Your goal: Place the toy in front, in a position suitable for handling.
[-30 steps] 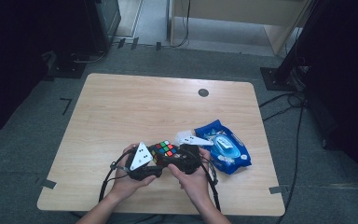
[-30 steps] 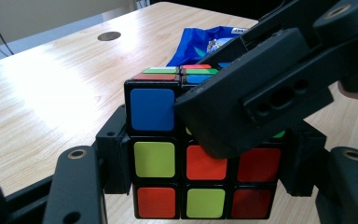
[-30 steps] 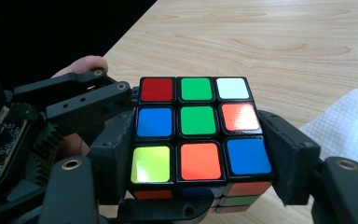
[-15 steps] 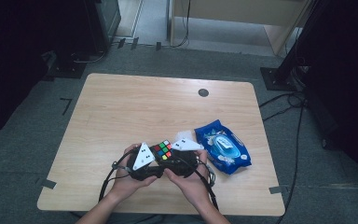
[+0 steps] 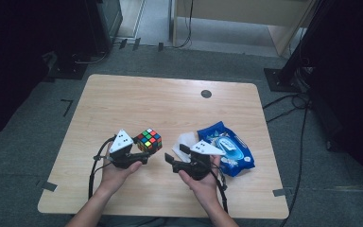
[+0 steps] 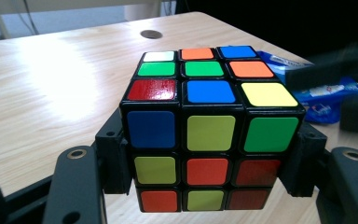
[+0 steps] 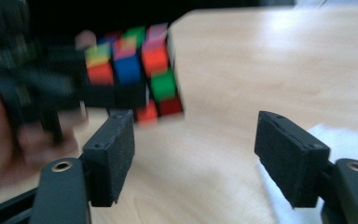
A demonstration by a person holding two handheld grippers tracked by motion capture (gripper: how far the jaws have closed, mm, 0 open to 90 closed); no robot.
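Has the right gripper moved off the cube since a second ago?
Yes. The right gripper has pulled away rightward from the cube, toward the blue wipes pack, and is open. The left gripper holds the cube.

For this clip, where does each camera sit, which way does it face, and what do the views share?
High view: above the person's side, facing forward and down on the table; both forearms and hands show.
Left gripper view: on the left claw, looking along jaws clamping the cube.
Right gripper view: on the right claw, jaws apart, facing the cube.
All three share the cube.
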